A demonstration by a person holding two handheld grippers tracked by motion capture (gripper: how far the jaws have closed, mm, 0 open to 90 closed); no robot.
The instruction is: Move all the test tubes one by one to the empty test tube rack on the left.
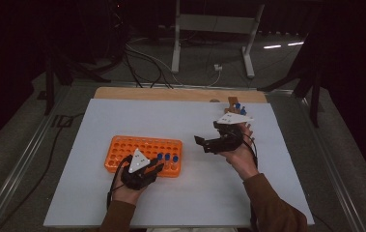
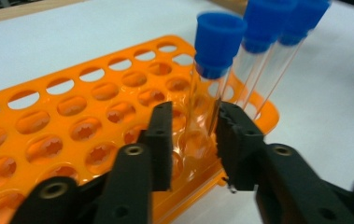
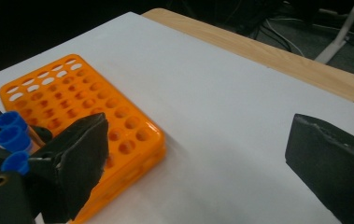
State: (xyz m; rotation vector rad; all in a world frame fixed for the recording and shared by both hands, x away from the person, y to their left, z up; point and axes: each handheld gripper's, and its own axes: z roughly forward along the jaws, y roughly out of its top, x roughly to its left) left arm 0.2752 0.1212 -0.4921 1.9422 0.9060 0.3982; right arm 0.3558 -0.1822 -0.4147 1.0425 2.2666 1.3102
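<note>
Jaws of the left gripper (image 2: 191, 140) stand a little apart around the nearest blue-capped tube (image 2: 209, 84) at the lower centre of the left gripper view; a sliver of gap shows on each side of the glass, so the pads do not seem to press on it and the tube stands seated in the orange rack (image 2: 72, 121). In the high view that gripper (image 1: 144, 170) sits at the lower left of centre, against the near right corner of the rack (image 1: 122, 145), where three capped tubes stand in a row. The right gripper (image 1: 208, 143) hovers right of centre, spread wide with nothing between its jaws. I judge the tube light, stiff, smooth-walled and breakable: a hard squeeze could crack it, and a loose one would let it slip. The clear wall just under the cap looks like the best hold, since the cap's rim would stop a slide. The two neighbouring tubes (image 2: 277, 51) lean close at the upper right of the left gripper view, so there is little room on that side; pulling straight up along the tube's axis looks safest. White table (image 1: 209, 193) lies open below and right of the rack, and more tubes (image 1: 238, 107) stand at its far edge.
</note>
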